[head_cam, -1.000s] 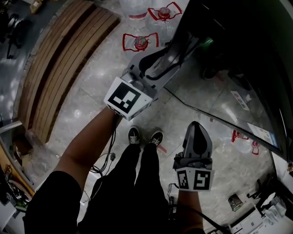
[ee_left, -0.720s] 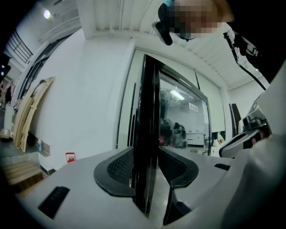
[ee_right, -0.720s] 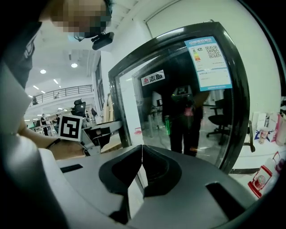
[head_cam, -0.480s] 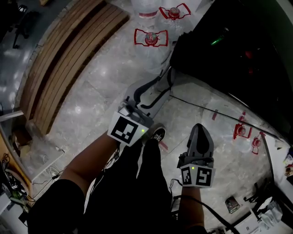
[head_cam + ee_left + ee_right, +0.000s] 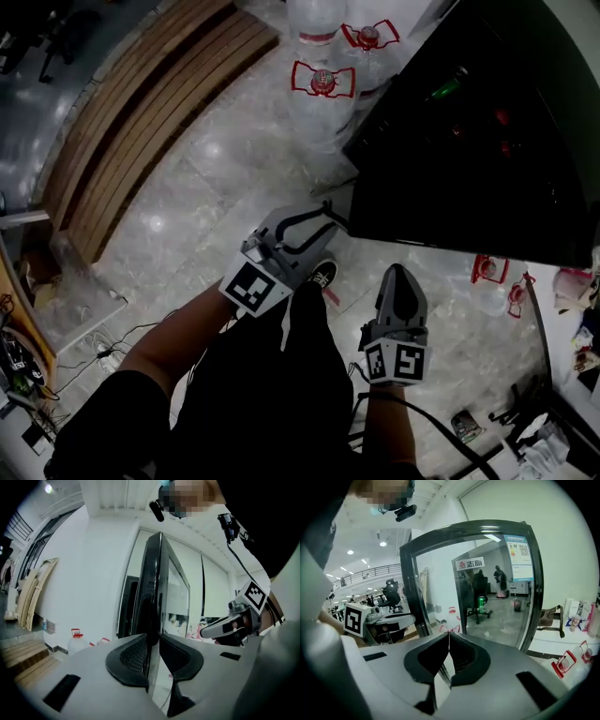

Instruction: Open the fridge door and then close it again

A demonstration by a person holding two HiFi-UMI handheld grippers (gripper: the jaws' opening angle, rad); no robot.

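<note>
"志高" label (image 5: pixel 469 564) on fridge door (image 5: pixel 487 603)

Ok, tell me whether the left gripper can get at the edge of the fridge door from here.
Probably yes. The edge of the fridge door stands straight ahead of the left gripper, lined up with the gap between its closing jaws, with nothing in the way. Whether it already sits inside them is unclear.
</note>
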